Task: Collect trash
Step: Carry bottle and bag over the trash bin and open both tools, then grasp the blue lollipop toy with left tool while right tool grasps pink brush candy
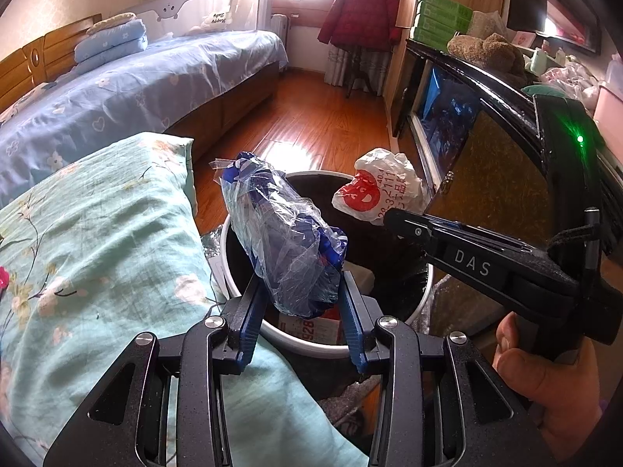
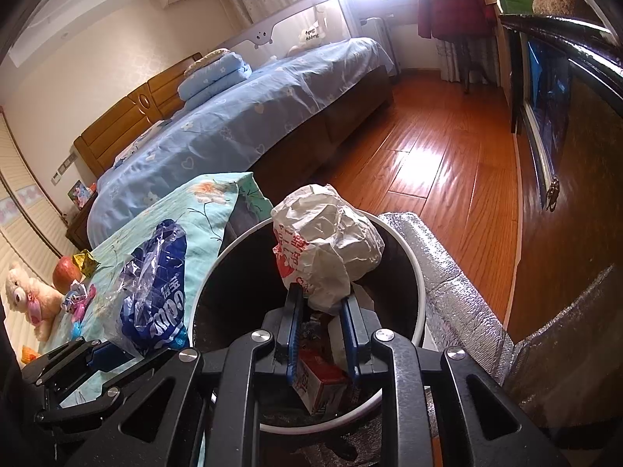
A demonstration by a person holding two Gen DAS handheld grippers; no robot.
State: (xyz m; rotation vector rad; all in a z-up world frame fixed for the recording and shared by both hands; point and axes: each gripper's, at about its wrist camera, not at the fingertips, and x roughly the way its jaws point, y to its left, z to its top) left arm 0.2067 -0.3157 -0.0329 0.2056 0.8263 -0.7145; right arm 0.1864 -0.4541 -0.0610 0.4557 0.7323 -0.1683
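My left tongs (image 1: 300, 292) are pinching a blue plastic wrapper (image 1: 280, 233), pads pressed on its lower end, held over the near-left rim of the trash bin (image 1: 311, 344). My right tongs (image 2: 321, 311) are pinching a crumpled white bag w/ red print (image 2: 331, 241) by its bottom edge, over the bin's middle; a carton (image 2: 319, 385) already sits inside.

Risks, I'd say: the wrapper overhangs the rim next to the floral pillow (image 1: 97, 253), so if let go here it could tip onto the bed side. The bag is light and puffy, grip is only on a fold, so it may slip or snag on a pad.

Wrapper's long axis runs up and away from me, leaning left. The bag is roundish, no clear axis.
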